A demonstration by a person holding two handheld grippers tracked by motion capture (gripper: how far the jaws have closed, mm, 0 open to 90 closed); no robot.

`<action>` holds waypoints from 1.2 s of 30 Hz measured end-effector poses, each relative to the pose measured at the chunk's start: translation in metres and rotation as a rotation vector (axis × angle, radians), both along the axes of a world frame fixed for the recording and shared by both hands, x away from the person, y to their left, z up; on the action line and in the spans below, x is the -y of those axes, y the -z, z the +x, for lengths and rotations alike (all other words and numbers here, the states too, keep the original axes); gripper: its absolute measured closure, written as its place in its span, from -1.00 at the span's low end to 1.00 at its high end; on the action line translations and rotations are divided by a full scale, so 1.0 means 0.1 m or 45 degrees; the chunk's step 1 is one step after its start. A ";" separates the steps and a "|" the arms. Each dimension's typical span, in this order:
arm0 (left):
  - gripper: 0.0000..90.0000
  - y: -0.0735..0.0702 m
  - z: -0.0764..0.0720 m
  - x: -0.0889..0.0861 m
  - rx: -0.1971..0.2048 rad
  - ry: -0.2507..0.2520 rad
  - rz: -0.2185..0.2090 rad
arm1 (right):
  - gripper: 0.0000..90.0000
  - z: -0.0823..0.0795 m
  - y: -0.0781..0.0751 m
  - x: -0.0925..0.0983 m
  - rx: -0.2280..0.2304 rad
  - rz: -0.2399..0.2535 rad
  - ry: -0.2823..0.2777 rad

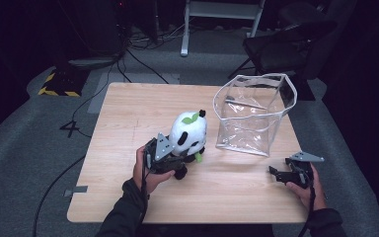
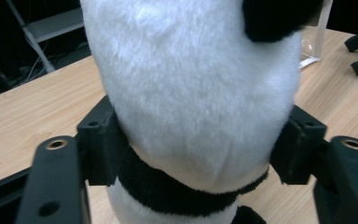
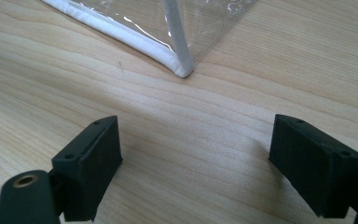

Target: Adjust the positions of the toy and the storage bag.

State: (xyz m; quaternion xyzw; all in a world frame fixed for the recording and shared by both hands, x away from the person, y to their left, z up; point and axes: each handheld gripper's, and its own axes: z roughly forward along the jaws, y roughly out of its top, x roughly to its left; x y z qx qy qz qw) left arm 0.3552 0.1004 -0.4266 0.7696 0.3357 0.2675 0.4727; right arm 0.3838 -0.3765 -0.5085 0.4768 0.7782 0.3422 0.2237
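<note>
My left gripper (image 1: 177, 159) clamps the panda plush (image 1: 190, 132) mid-table; at its two o'clock stands the clear bag (image 1: 251, 116), nothing visible inside. My right gripper (image 1: 275, 173) rests open.

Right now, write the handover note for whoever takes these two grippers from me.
Left gripper: fingers pressed into both sides of the plush panda at its neck; it stands on the table, not lifted.
Right gripper: open, nothing between its fingers, low over bare wood near the bottom corner of the clear bag.
Bag: upright, mouth open, right of the panda. Inside, only the back wall's folded flap shows.
Done: grip on the panda.
Left: probably lift the panda into the bag; the right gripper may need to steady the rim.
</note>
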 end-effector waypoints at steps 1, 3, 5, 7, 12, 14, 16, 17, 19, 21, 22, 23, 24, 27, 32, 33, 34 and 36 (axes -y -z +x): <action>-0.23 0.00 0.00 -0.02 0.001 -0.016 0.000 | -0.63 0.00 0.00 0.00 0.000 0.000 0.000; -0.22 0.00 -0.01 -0.07 0.002 -0.045 0.009 | -0.63 0.00 0.00 0.00 0.000 0.000 0.001; -0.22 0.01 -0.01 -0.15 -0.002 -0.059 0.000 | -0.63 0.00 0.00 0.00 0.000 0.000 0.000; -0.22 0.00 -0.02 -0.25 -0.015 -0.079 -0.009 | -0.63 0.00 0.00 0.00 0.000 0.000 0.000; -0.22 0.00 -0.06 -0.48 -0.022 -0.138 -0.006 | -0.63 -0.01 0.00 0.01 -0.001 -0.003 -0.013; -0.22 0.01 -0.08 -0.57 -0.025 -0.161 -0.014 | -0.60 -0.01 -0.01 0.01 -0.004 -0.006 -0.026; -0.22 0.01 -0.11 -0.65 -0.027 -0.186 -0.017 | -0.57 -0.02 -0.02 0.00 0.000 -0.017 -0.033; -0.23 0.01 -0.12 -0.68 -0.035 -0.200 -0.033 | -0.54 -0.02 -0.02 0.00 0.003 -0.019 -0.039; -0.24 0.01 -0.14 -0.73 -0.034 -0.215 -0.036 | -0.53 -0.03 -0.03 -0.01 0.012 -0.035 -0.049; -0.29 0.02 -0.14 -0.74 -0.036 -0.218 -0.052 | -0.49 -0.03 -0.04 -0.02 0.022 -0.045 -0.064; -0.35 0.03 -0.13 -0.74 -0.040 -0.217 -0.069 | -0.49 -0.03 -0.05 -0.02 0.030 -0.051 -0.070; -0.40 0.03 -0.13 -0.74 -0.045 -0.217 -0.079 | -0.48 -0.03 -0.07 -0.03 0.039 -0.060 -0.071; -0.46 0.03 -0.12 -0.74 -0.049 -0.213 -0.088 | -0.48 -0.02 -0.09 -0.03 0.052 -0.054 -0.070; -0.62 0.05 -0.11 -0.74 -0.066 -0.194 -0.120 | -0.48 0.00 -0.24 -0.03 0.089 -0.022 -0.081; -0.66 0.09 -0.14 -0.77 -0.091 -0.194 -0.119 | -0.47 0.04 -0.35 -0.05 0.118 0.014 -0.074; -0.66 0.12 -0.16 -0.78 -0.108 -0.187 -0.101 | -0.45 0.08 -0.35 -0.08 0.115 0.018 -0.078; -0.66 0.12 -0.16 -0.78 -0.108 -0.187 -0.101 | -0.45 0.08 -0.35 -0.08 0.115 0.018 -0.078; -0.65 0.16 -0.18 -0.79 -0.128 -0.191 -0.072 | -0.45 0.13 -0.34 -0.13 0.106 0.001 -0.086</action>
